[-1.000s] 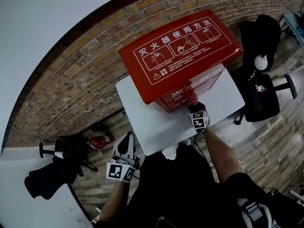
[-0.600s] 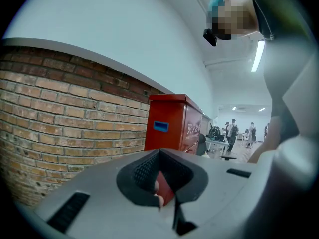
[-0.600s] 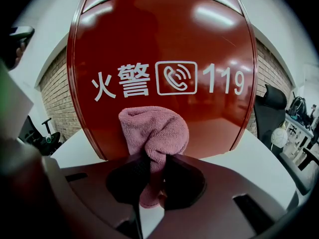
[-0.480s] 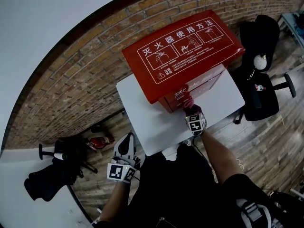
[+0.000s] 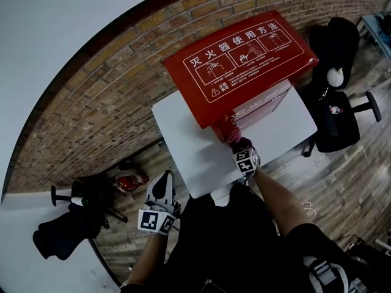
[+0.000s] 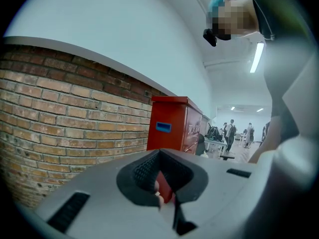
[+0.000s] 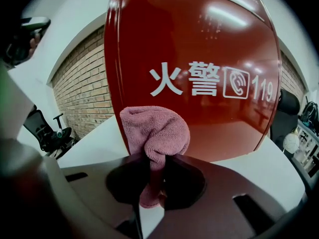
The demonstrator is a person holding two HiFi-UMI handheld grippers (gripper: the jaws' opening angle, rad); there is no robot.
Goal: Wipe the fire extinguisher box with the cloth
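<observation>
Fingers (image 7: 183, 182) of our right gripper (image 7: 157, 169) are clamped on the cloth (image 7: 155, 128) in the right gripper view. It is a pink, fuzzy rag, pinched at its middle so that a rounded wad bulges above the tips and a short tail hangs below. The wad sits at the lower left of the box (image 7: 199, 44), close to its front corner; whether it presses the metal we cannot tell. That face is glossy red with bright reflections, and it carries white characters, a phone symbol and "119". The box stands on the white counter (image 7: 97, 141), with a brick wall (image 7: 82, 88) behind at left.

In the left gripper view, the fingers (image 6: 138, 179) of our left gripper (image 6: 162, 189) are drawn together, gripping nothing. A red patch shows in the hollow behind them, and we cannot name it. Beyond, the box appears side-on beside the brick wall, with a small blue label on its narrow face.

From the head view, the box sits at the counter's far side by the brick wall, its top printed with three white instruction panels. Our right gripper reaches its front near the left corner, cloth at the tip. Our left gripper hangs low, off the counter's near edge. A black chair (image 5: 336, 118) stands at right.
</observation>
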